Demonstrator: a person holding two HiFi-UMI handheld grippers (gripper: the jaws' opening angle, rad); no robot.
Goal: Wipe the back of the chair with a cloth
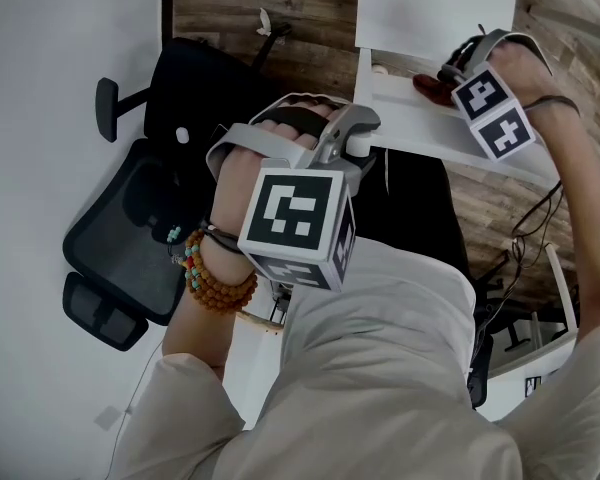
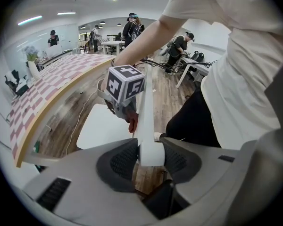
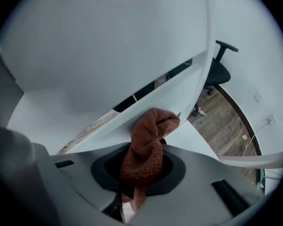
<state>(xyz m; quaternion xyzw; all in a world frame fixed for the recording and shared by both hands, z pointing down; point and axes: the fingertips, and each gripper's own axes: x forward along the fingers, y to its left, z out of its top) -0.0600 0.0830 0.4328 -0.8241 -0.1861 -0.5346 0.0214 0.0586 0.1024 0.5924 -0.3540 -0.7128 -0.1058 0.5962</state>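
While left tongs [image 2: 151, 150] pinch, perhaps, the chair [image 2: 145, 112], right tongs [image 3: 144, 171] grip cloth [image 3: 150, 138].

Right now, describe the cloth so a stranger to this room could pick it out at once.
Find the white panel at the head view's upper right. The right gripper is shut on the cloth at its edge. It is a bunched, rust-red knit, unlike the smooth white surfaces and the black office chair.

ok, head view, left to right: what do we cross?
Chair → left tongs, clamped on the table edge → cloth in the right tongs → floor cables.
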